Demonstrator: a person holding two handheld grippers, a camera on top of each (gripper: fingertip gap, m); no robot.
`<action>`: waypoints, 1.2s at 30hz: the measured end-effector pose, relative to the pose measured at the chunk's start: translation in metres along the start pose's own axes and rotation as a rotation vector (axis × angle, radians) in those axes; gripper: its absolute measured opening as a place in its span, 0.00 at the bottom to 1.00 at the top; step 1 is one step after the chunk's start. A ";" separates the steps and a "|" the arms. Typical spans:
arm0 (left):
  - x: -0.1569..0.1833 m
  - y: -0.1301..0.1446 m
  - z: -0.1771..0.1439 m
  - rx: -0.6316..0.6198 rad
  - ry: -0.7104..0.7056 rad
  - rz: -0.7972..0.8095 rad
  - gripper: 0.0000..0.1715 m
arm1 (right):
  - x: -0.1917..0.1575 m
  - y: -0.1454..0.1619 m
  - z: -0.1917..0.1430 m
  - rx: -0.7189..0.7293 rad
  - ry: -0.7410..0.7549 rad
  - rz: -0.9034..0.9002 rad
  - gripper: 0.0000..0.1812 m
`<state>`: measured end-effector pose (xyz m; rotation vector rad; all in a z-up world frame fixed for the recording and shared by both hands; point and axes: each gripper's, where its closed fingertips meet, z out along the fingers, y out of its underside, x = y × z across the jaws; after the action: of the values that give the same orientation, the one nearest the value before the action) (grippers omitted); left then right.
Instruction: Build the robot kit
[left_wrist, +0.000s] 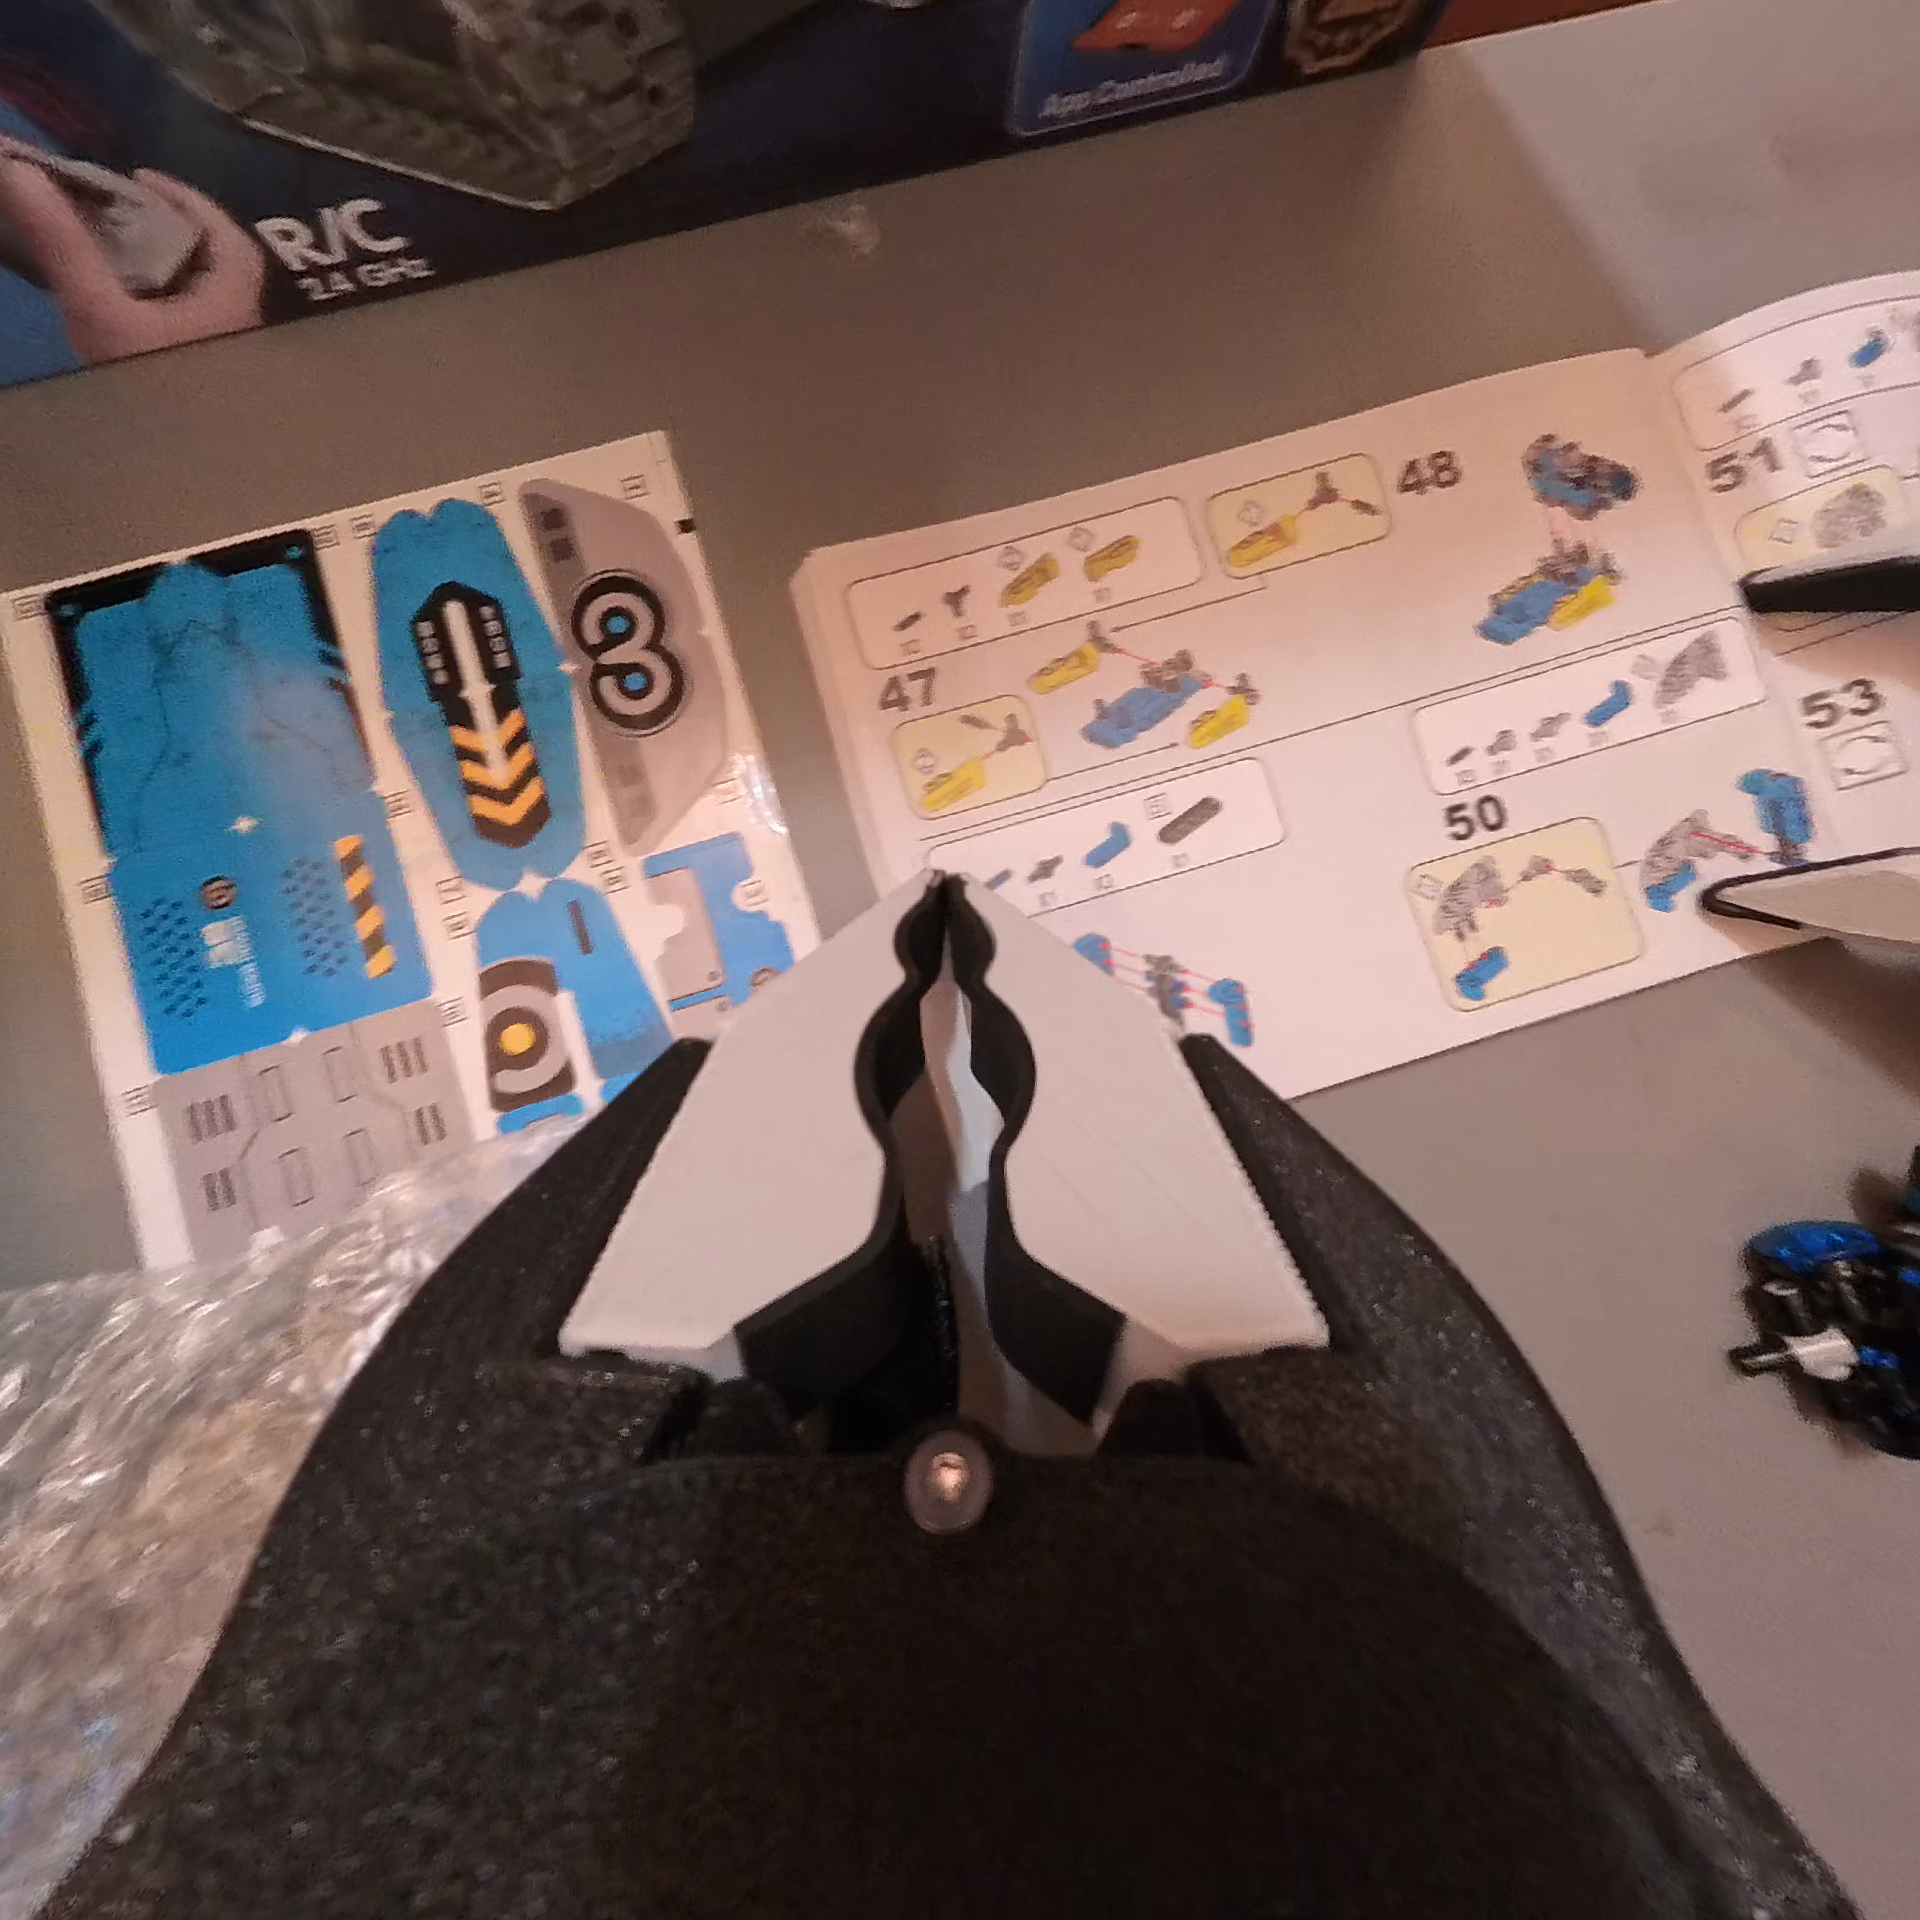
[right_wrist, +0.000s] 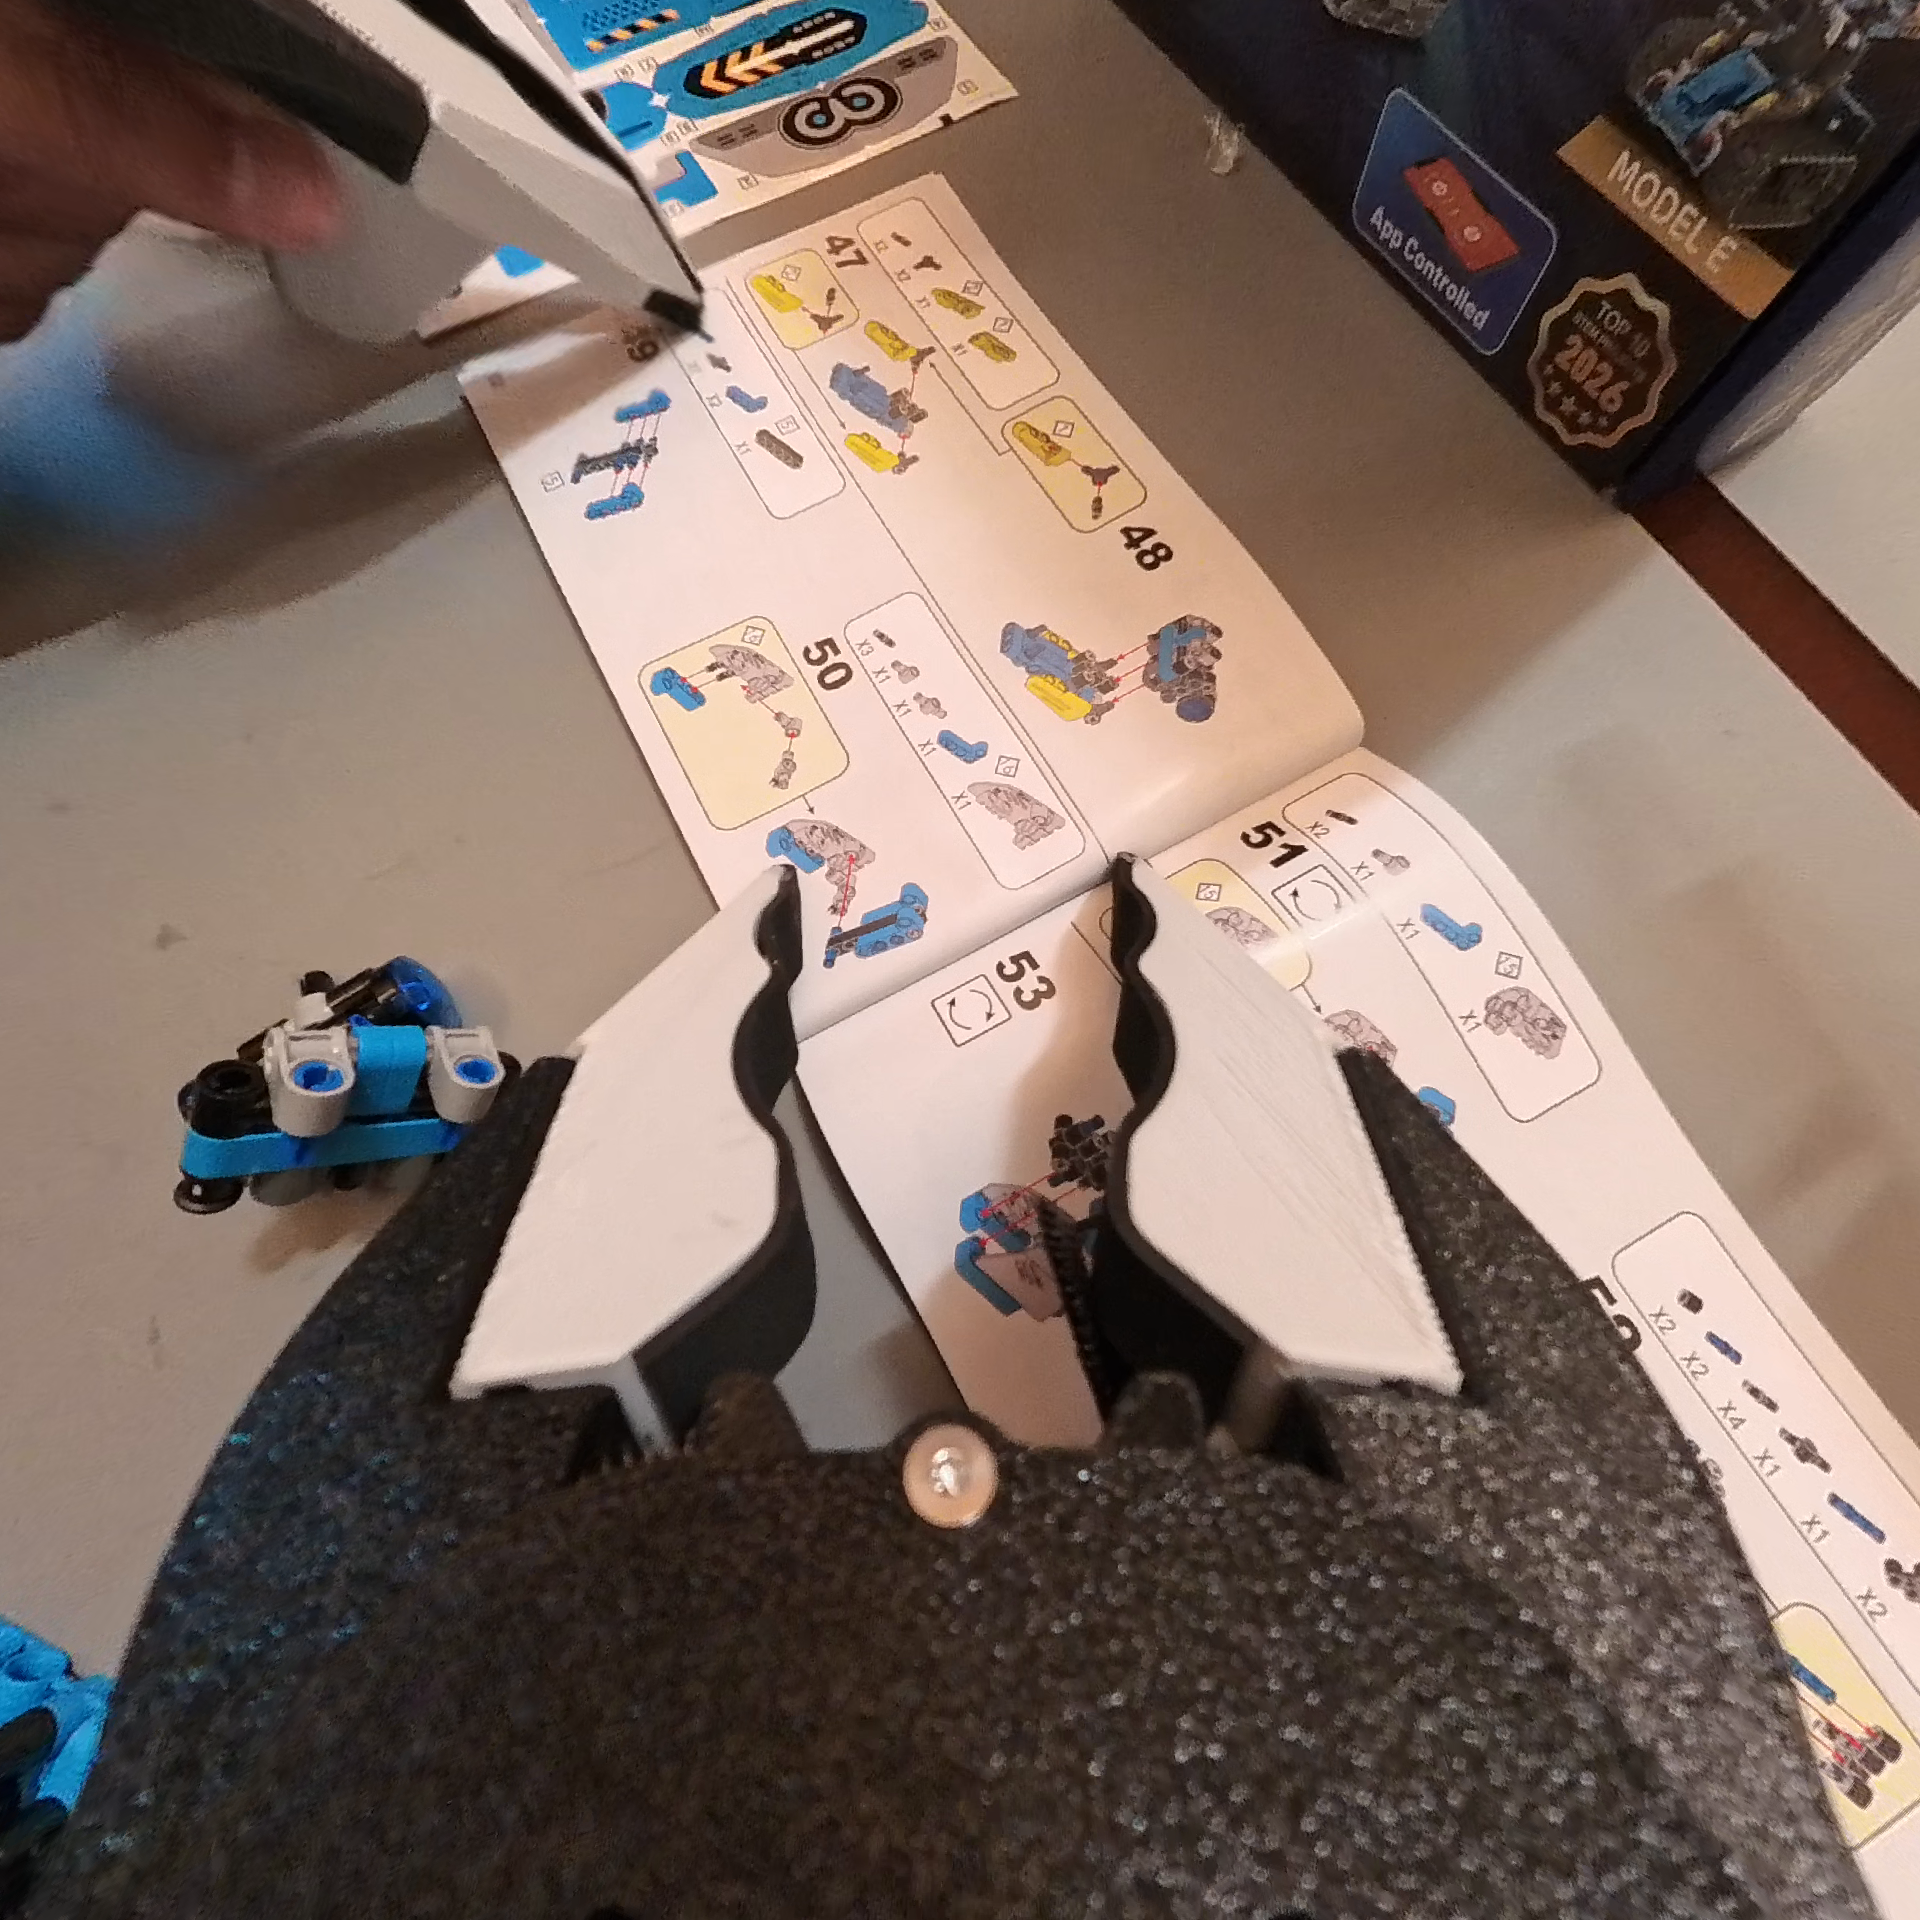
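Observation:
My left gripper (left_wrist: 940, 883) is shut, with nothing visible between its tips. It hovers at the left edge of an open instruction booklet (left_wrist: 1299, 665), and I cannot tell if it touches the page. It also shows in the right wrist view (right_wrist: 681, 312), held by a hand (right_wrist: 135, 177). My right gripper (right_wrist: 954, 883) is open and empty, just above the booklet's fold (right_wrist: 935, 582). Its two fingertips (left_wrist: 1829, 592) reach in from the right in the left wrist view. A small blue, grey and black brick assembly (right_wrist: 343, 1091) lies on the grey table just left of my right gripper, and also shows in the left wrist view (left_wrist: 1839, 1340).
A sticker sheet (left_wrist: 364, 779) lies left of the booklet. A dark printed product box (left_wrist: 416, 156) stands along the table's far side, also in the right wrist view (right_wrist: 1558, 229). Crinkled clear plastic (left_wrist: 187, 1403) lies at the near left. More blue bricks (right_wrist: 42, 1714) lie at the near left edge. My hands' fingertips stand some 15 cm from each other.

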<state>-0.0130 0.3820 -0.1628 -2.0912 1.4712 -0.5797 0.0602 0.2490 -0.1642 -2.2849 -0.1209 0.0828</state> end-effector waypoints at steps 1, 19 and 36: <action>-0.002 0.001 -0.001 -0.004 -0.002 0.003 0.00 | 0.000 0.000 0.000 0.001 -0.003 0.003 0.33; 0.031 0.002 0.000 0.009 0.111 -0.017 0.00 | -0.009 0.009 -0.011 0.004 -0.075 -0.036 0.32; 0.031 0.001 0.002 0.036 0.076 0.004 0.00 | 0.016 -0.015 -0.033 0.206 0.093 0.036 0.31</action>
<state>-0.0024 0.3524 -0.1632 -2.0587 1.4960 -0.6860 0.0783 0.2360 -0.1315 -2.0816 -0.0211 0.0065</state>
